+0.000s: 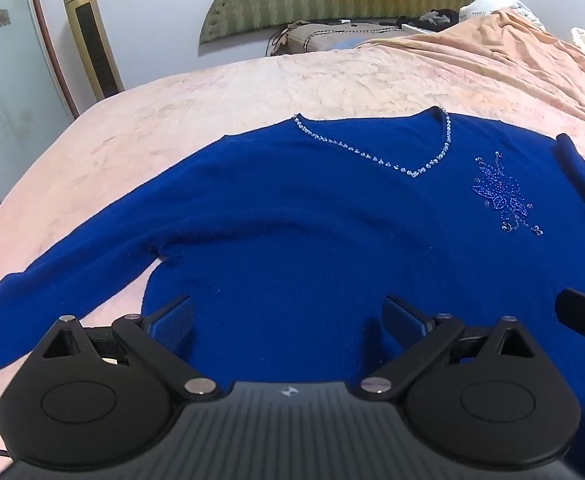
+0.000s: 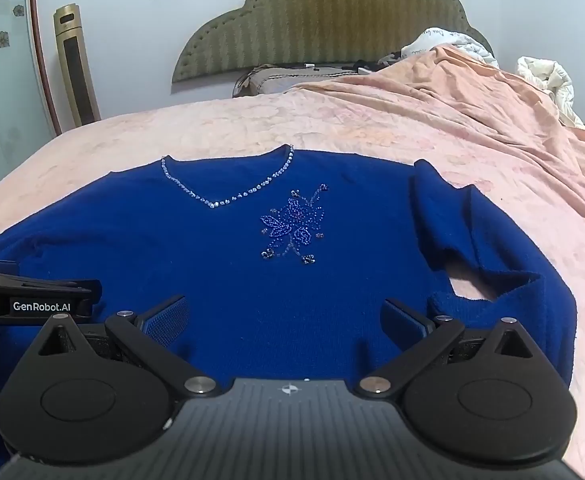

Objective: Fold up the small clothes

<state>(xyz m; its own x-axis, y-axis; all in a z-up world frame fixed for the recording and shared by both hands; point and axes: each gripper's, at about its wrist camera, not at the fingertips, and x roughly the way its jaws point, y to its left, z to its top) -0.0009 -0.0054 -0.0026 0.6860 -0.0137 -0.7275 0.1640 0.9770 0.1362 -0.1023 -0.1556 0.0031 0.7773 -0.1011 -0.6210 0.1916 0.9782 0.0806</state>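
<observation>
A royal-blue V-neck sweater [image 1: 292, 216] lies face up on the bed, collar away from me, with a rhinestone neckline and a beaded flower [image 2: 292, 226] on the chest. Its left sleeve [image 1: 52, 272] stretches out flat to the left. Its right sleeve [image 2: 472, 240] is bent and bunched at the right. My left gripper [image 1: 288, 320] is open and empty over the sweater's lower left body. My right gripper [image 2: 286, 320] is open and empty over the lower middle body. Each gripper shows at the edge of the other's view [image 2: 36, 300].
The bed has a pink blanket [image 1: 252, 88], rumpled into a mound at the right [image 2: 492, 112]. A green padded headboard [image 2: 316, 20], pillows and white bedding [image 2: 544, 80] are at the far end. A gold tower fan [image 1: 90, 36] stands left of the bed.
</observation>
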